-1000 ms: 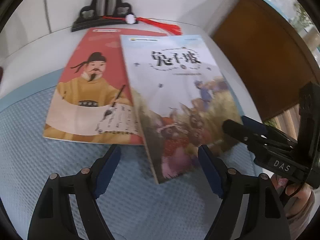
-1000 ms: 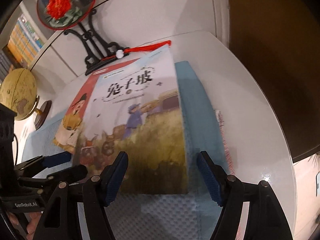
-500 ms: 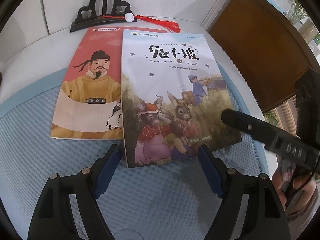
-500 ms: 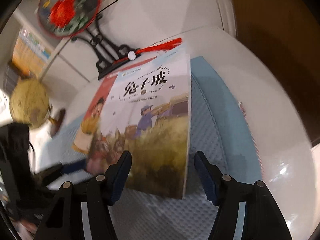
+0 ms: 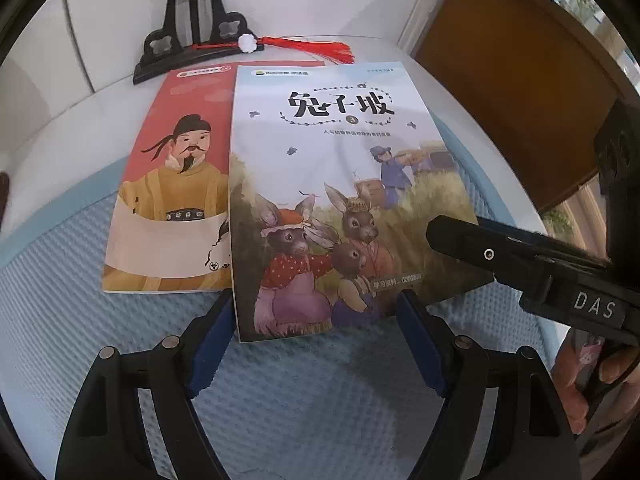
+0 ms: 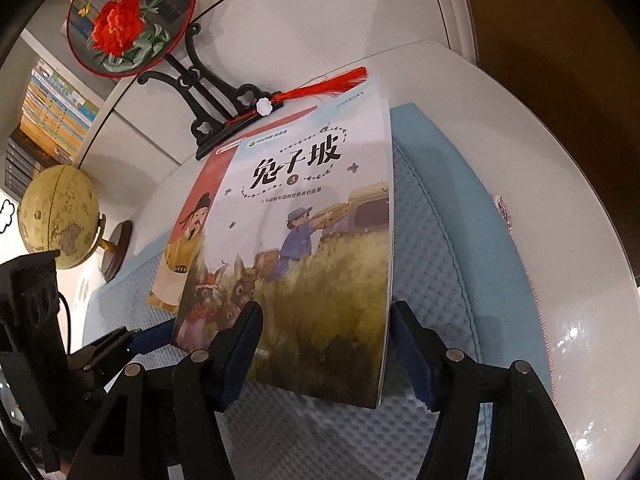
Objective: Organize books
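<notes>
**Two books on blue mat, both grippers spread near the rabbit book**

Rabbit book (image 5: 340,184) lies face-up on the blue mat (image 5: 80,320), overlapping the right part of the red book (image 5: 172,184) w/ the robed figure on its cover. Both books flat; top edges reach past the mat toward the black stand (image 5: 188,36) and its red tassel (image 5: 320,46).

L gripper (image 5: 316,344) hangs over the rabbit book's near edge, jaws spread wide, blue pads either side of the lower-left corner region; nothing pinched, pads don't press the cover.

R gripper (image 6: 328,348) sits at the book's lower-right corner, jaws apart, straddling the near edge. Left finger overlaps the cover in the right wrist view, right finger off to the side over the mat. Not pinching. In the left wrist view its fingers cross above the book's right edge.

Behind: round embroidered fan (image 6: 128,16) on the stand, globe (image 6: 60,216) to the left, white tabletop (image 6: 540,200) under the mat.
</notes>
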Demonstrator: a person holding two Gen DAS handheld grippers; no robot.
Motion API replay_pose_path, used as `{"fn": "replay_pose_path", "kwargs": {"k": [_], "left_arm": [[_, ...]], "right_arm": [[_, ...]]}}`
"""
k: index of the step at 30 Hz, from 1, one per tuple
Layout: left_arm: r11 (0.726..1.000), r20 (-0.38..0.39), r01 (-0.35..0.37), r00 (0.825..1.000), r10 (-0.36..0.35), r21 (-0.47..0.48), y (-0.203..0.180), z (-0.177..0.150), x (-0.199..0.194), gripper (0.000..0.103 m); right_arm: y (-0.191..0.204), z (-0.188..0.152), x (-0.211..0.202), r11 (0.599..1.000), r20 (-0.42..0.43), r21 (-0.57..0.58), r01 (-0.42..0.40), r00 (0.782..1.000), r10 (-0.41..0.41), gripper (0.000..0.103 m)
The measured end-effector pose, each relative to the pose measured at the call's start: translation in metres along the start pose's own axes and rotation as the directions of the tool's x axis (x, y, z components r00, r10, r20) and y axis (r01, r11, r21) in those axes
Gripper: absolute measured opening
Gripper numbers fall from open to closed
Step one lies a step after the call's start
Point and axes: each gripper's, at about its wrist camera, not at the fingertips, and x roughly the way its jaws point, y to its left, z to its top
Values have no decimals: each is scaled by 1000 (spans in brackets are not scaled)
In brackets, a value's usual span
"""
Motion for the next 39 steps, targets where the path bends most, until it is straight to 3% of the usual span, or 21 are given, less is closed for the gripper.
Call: {"fn": "replay_pose_path", "kwargs": {"k": [3, 7, 11, 15, 17, 19, 20, 21, 24, 26, 28, 33, 37, 39], "left_arm": [[1000, 4, 5, 1000, -5, 19, 0, -3, -6, 77], [999, -7, 20, 1000, -20, 26, 5, -15, -19, 77], [1000, -58, 0, 998, 1, 29, 14, -49, -32, 77], [999, -147, 33, 988, -37, -25, 24, -105, -52, 77], [998, -191, 29, 981, -40, -60, 34, -133, -64, 77], [992, -205, 62, 975, -84, -111, 49, -144, -70, 75], [982, -196, 105, 971, -135, -156, 60, -145, -73, 73], [972, -192, 132, 967, -170, -193, 70, -143, -73, 65], [934, -180, 207, 947, -266, -290, 95, -129, -67, 53], [911, -169, 262, 930, -326, -317, 106, -118, -60, 53], [898, -160, 295, 919, -360, -327, 111, -110, -56, 53], [863, -154, 337, 896, -416, -376, 116, -96, -46, 52], [851, -134, 346, 895, -426, -395, 119, -92, -43, 48], [826, -110, 374, 883, -456, -421, 118, -92, -41, 48]], "right_arm": [[9, -5, 0, 998, -11, -52, 41, 999, -42, 66], [16, -16, -1, 996, -46, -83, 25, 999, -29, 66], [27, -36, -3, 995, -97, -91, -37, 995, 28, 66], [50, -75, -10, 991, -165, -101, -86, 984, 69, 66], [59, -102, -16, 984, -227, -79, -159, 964, 137, 66], [58, -124, -20, 968, -296, -21, -249, 926, 232, 66], [54, -134, -21, 957, -315, 16, -288, 907, 278, 66], [47, -141, -24, 948, -311, 51, -314, 897, 314, 65], [18, -141, -19, 916, -292, 172, -363, 869, 399, 44], [5, -138, -12, 884, -286, 248, -397, 842, 458, 39], [3, -133, -7, 874, -288, 246, -420, 829, 480, 37], [15, -120, -2, 894, -306, 179, -411, 840, 448, 33], [10, -111, 4, 901, -309, 185, -393, 847, 433, 13], [1, -110, 7, 891, -305, 216, -399, 840, 450, 10]]}}
